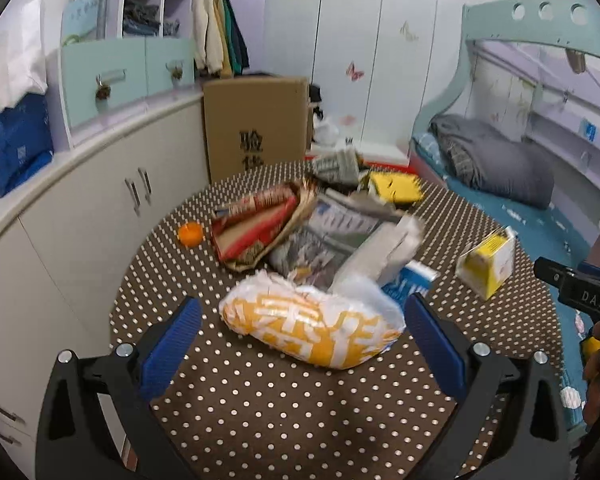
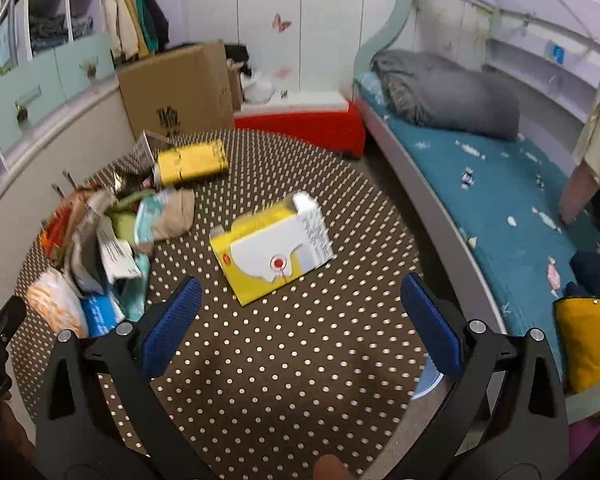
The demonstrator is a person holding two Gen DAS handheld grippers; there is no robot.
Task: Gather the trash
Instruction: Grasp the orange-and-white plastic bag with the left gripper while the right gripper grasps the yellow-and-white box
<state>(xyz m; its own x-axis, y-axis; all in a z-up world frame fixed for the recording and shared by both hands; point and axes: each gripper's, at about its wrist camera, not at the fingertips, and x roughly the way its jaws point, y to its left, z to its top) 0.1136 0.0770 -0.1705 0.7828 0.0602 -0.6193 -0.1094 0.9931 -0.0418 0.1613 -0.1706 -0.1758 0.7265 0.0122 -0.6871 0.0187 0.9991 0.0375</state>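
Trash all lies on the dotted table [image 1: 300, 420], uncollected: paper heap [image 1: 332, 232], orange-white bag [image 1: 312, 324] ahead of left gripper [image 1: 300, 340], yellow carton [image 2: 272, 252] before right gripper [image 2: 300, 324]. Both jaws spread wide, empty.

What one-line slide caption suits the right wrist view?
Open right gripper faces a yellow carton lying on the dotted table, trash pile at left.
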